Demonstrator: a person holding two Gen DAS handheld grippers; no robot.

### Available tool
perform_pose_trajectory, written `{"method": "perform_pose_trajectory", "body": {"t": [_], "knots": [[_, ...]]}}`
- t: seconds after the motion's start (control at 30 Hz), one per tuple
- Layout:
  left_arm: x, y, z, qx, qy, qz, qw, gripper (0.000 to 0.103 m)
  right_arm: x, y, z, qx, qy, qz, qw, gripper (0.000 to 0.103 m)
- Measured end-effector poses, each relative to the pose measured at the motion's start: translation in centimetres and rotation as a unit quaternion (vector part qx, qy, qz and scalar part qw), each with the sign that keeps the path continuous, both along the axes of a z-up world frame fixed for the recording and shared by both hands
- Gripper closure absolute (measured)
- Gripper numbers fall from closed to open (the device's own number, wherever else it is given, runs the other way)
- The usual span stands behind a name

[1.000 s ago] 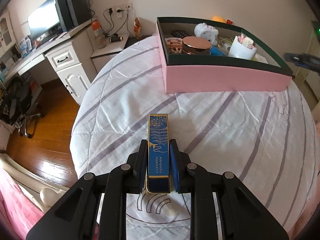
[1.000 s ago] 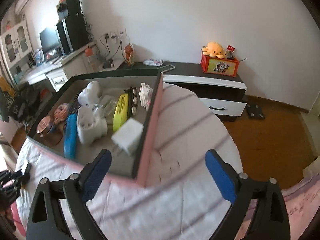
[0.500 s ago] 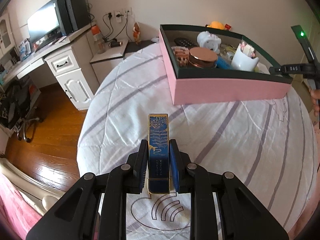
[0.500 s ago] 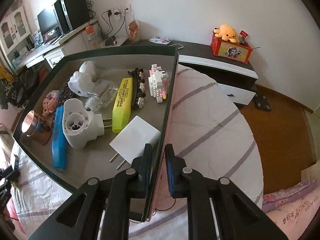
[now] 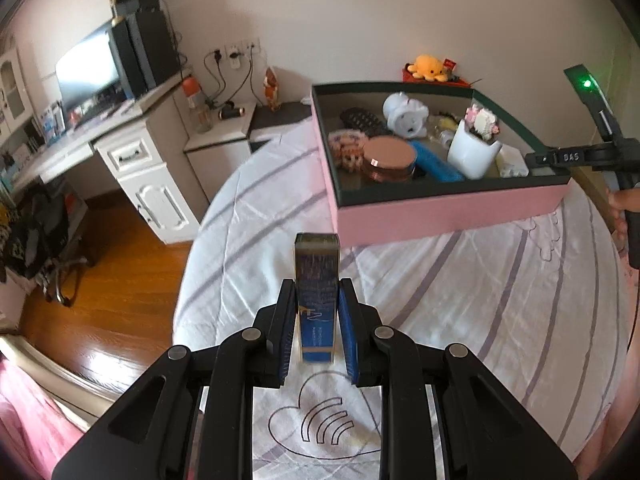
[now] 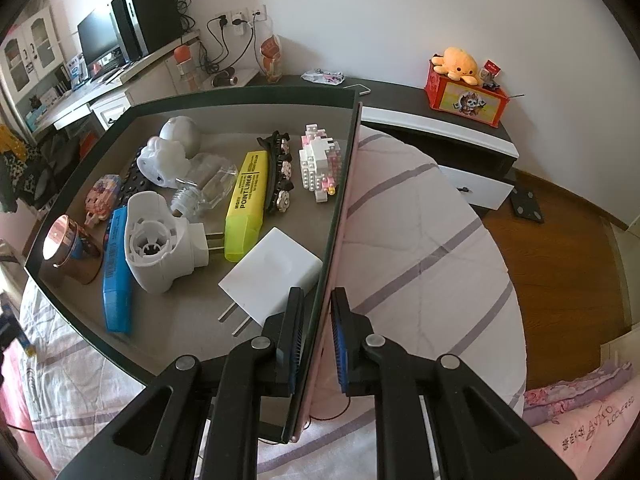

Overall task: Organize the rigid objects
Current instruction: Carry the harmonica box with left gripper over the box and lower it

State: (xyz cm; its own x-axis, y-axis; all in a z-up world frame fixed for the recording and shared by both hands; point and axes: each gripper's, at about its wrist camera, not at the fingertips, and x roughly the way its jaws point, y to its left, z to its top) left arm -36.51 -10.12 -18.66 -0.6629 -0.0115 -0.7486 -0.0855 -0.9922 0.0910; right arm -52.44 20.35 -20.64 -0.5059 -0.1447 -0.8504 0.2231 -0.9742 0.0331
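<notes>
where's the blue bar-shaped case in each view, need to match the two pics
Left wrist: the blue case lies inside the pink box, right of the copper-lidded jar, upper middle-right of the picture.
Right wrist: the same case lies at the left, between the jar and the white plug-in device.
Shared landmark: the orange octopus plush.

blue box (image 5: 317, 308): lower sides covered by the left tongs' pads; print blurred, unreadable.
pink box (image 6: 338, 216): near corner hidden behind the right tongs; outer wall seen only edge-on.
remote (image 5: 362, 120): mostly covered by neighbouring things.
person's hand (image 5: 622, 216): cut off by the right edge.
blue case (image 6: 117, 264): lettering too small to read.
</notes>
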Motion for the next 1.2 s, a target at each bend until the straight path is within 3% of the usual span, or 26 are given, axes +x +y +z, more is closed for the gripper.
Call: {"method": "perform_pose_trajectory", "body": {"t": [0.2,0.53,0.73,1.2], "knots": [[-1.4,2.0,3.2,-0.023,0.025,-0.025,0.9991,0.082,0.0,-0.1,0.0,-0.002,-0.003,0.002,1.000,0.089],[-6.5,7.2,7.4,-0.012,0.040,-0.103,0.9938,0.082,-0.1,0.0,-0.1,0.001,-0.006,0.012,1.000,0.088],[-10.4,11.4,7.3,-0.003,0.013,-0.159,0.9872,0.082,-0.2,0.0,-0.1,0.002,-0.007,0.021,1.000,0.087],[-19.6,17.6,5.4,-0.021,-0.046,-0.178,0.9828,0.082,-3.0,0.3,0.1,-0.008,-0.004,0.028,1.000,0.086]]}}
